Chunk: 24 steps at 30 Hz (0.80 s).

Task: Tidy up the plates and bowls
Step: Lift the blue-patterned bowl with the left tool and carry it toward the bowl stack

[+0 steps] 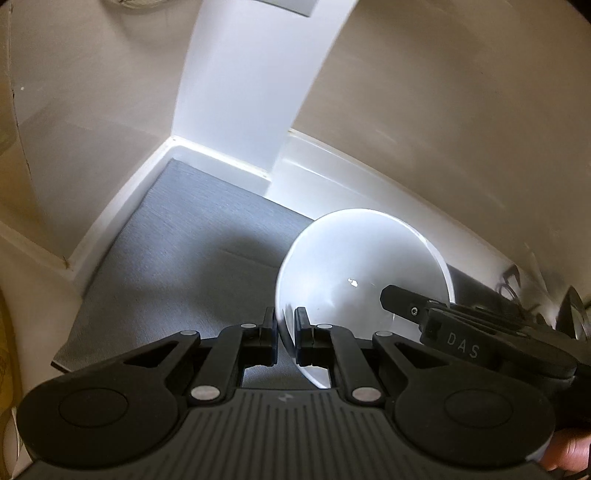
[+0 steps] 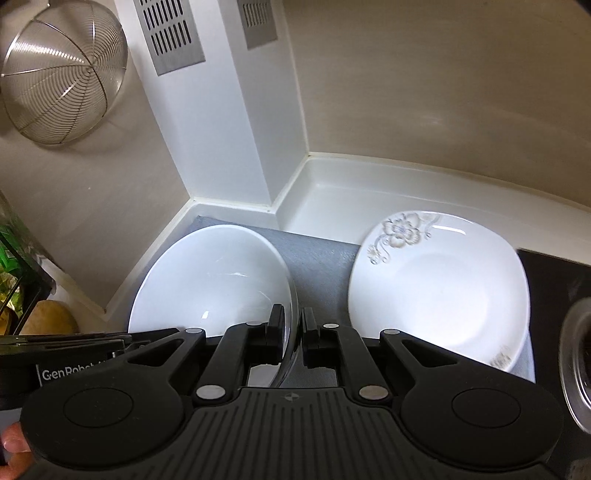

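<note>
A plain white bowl (image 1: pixel 358 266) hangs tilted above the grey mat (image 1: pixel 177 251), held by both grippers at opposite sides. My left gripper (image 1: pixel 285 325) is shut on the bowl's near rim, and a finger (image 1: pixel 406 304) of the right gripper reaches over the rim from the right. In the right wrist view the same bowl (image 2: pixel 210 273) fills the left side, with my right gripper (image 2: pixel 293 325) shut on its right rim. The left gripper's body (image 2: pixel 74 343) shows at the lower left. A white plate with a grey flower pattern (image 2: pixel 436 288) lies on the mat (image 2: pixel 321 266) to the right.
The mat lies in a countertop corner with a raised white edge (image 2: pixel 332 173) and beige walls. A wire strainer (image 2: pixel 62 74) hangs at upper left beside vent grilles (image 2: pixel 170 33). A potato (image 2: pixel 48 321) sits at left. A black surface (image 2: pixel 554 288) and a metal vessel (image 2: pixel 576 362) are at right.
</note>
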Available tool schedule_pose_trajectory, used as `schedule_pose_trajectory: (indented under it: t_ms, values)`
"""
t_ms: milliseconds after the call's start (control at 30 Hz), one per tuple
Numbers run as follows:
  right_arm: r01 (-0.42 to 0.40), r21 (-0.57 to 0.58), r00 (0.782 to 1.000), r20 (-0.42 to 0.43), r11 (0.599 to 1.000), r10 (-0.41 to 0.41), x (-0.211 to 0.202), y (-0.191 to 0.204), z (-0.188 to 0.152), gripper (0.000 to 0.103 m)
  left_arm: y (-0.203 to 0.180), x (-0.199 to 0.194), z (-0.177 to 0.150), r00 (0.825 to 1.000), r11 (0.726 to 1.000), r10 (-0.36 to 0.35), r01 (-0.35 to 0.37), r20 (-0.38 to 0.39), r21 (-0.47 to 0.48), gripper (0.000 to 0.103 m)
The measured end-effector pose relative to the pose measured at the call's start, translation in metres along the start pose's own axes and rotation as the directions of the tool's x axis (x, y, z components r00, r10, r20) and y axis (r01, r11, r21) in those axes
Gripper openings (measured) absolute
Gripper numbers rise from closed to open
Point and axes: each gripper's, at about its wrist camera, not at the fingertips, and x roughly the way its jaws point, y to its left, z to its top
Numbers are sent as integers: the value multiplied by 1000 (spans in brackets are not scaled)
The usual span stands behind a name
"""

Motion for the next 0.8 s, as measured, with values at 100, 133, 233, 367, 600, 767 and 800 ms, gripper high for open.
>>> schedule_pose_trajectory:
  t_ms: [100,133,233,367,600,767,800]
  values:
    - [10,11,1000,7,1000,-10,-12,-2,-11,10,-5,-9,-13,1000,1000,-15,15,-9,22,8]
    - [13,17,1000,8,1000,-13,-16,-3,-15,10,-7,-10,-17,1000,999,-18,19,-13,31,8]
    - [22,37,1000,6,999,-22,-27,-7,-28,10,-11,-15,-28,999,998,-27,28,-25,55,8]
    - [32,62,999,-1,998,-32,-38,-12,-47,10,-16,-22,-44,998,995,-35,39,-47,91,9]
    - [35,95,999,-18,995,-34,-50,-18,-74,10,-20,-28,-69,996,989,-30,42,-85,141,9]
    - [37,110,999,-36,993,-33,-50,-20,-88,10,-19,-28,-81,994,987,-18,35,-109,154,9]
    - [37,112,999,-39,993,-33,-50,-20,-90,10,-19,-28,-83,993,987,-17,35,-113,158,9]
